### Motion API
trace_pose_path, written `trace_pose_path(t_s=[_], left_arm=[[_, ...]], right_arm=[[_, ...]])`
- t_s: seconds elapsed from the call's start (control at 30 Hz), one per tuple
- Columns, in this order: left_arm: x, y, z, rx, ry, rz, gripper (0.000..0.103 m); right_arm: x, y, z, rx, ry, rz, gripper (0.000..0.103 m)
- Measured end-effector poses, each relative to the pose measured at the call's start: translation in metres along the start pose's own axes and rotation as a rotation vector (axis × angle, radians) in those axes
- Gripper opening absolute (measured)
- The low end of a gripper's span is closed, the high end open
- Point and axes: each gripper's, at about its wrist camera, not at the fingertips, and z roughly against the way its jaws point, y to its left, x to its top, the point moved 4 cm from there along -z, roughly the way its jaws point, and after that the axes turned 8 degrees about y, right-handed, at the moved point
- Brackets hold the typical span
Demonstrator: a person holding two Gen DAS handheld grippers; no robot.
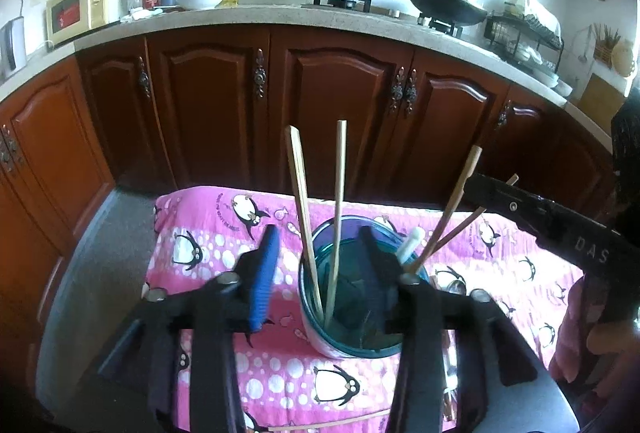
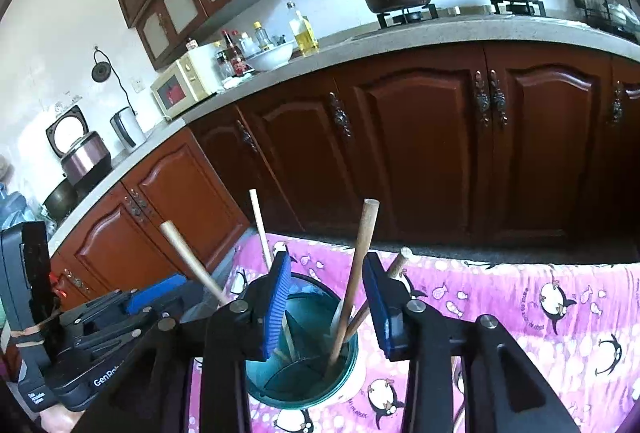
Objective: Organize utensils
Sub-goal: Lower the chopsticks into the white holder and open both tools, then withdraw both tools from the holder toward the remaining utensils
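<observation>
On the pink penguin-print cloth (image 1: pixel 224 233) stands a teal utensil holder (image 1: pixel 352 347), round and split inside by dividers, and both handheld grippers are gathered over it. The left gripper (image 1: pixel 320 253) hangs above the holder with its jaws moderately apart and nothing pressed between them; its blue-padded finger (image 1: pixel 264 273) sits off the rim at about nine o'clock, while the other finger reaches over the holder's mouth toward three o'clock. Two pale chopsticks (image 1: pixel 316 217) rise from the holder's nine o'clock side, nearly upright. Toward three o'clock lean a white-handled utensil (image 1: pixel 410 243) and two brown wooden chopsticks (image 1: pixel 456 209), tilted out toward one o'clock. The right gripper (image 2: pixel 326 297) also hovers over the holder (image 2: pixel 344 381), jaws part-way apart; a brown wooden stick (image 2: pixel 358 265) stands up between its blue pads (image 2: pixel 280 297), and I cannot see either pad pressing on it. A loose chopstick (image 1: pixel 340 423) lies flat on the cloth at six o'clock. Beyond, at twelve o'clock, run the dark wooden cabinets (image 1: pixel 340 105).
</observation>
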Motion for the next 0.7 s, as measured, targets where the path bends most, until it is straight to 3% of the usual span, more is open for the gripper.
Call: trace_pose_path(t_s=[0.23, 0.5, 0.57, 0.63, 0.7], left_arm=[[-0.013, -0.001, 0.017, 0.024, -0.029, 0.021, 0.066], [-0.04, -0.008, 0.029, 0.024, -0.015, 0.041, 0.066], [-0.048, -0.011, 0.031, 0.023, -0.016, 0.046, 0.066], [-0.056, -0.013, 0.032, 0.015, -0.004, 0.059, 0.066], [-0.067, -0.018, 0.029, 0.013, 0.028, 0.063, 0.066]], right_arm=[[-0.01, 0.013, 0.028, -0.018, -0.035, 0.07, 0.044], [-0.042, 0.007, 0.051, -0.095, 0.002, 0.109, 0.044], [-0.055, 0.001, 0.055, -0.125, 0.021, 0.11, 0.048], [-0.068, -0.007, 0.061, -0.16, 0.033, 0.098, 0.059], [-0.081, -0.015, 0.067, -0.183, 0.033, 0.089, 0.06]])
